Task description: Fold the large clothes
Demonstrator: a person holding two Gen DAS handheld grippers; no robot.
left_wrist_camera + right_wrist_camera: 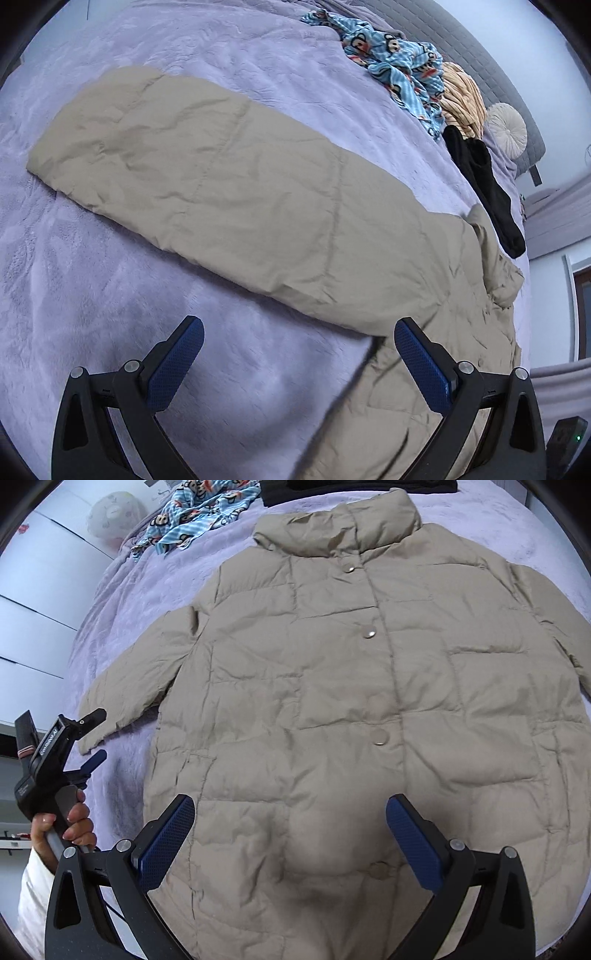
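Note:
A beige quilted puffer jacket lies flat and front up on a lilac plush bedspread, snaps closed, collar at the far end. Its left sleeve stretches out across the bedspread in the left wrist view. My left gripper is open and empty, hovering above the bedspread next to the sleeve's near edge; it also shows at the left of the right wrist view, near the sleeve cuff. My right gripper is open and empty above the jacket's lower front.
A blue cartoon-print garment, a striped orange garment, a black garment and a round cream cushion lie at the bed's far side by a grey headboard. White wardrobe panels stand at left.

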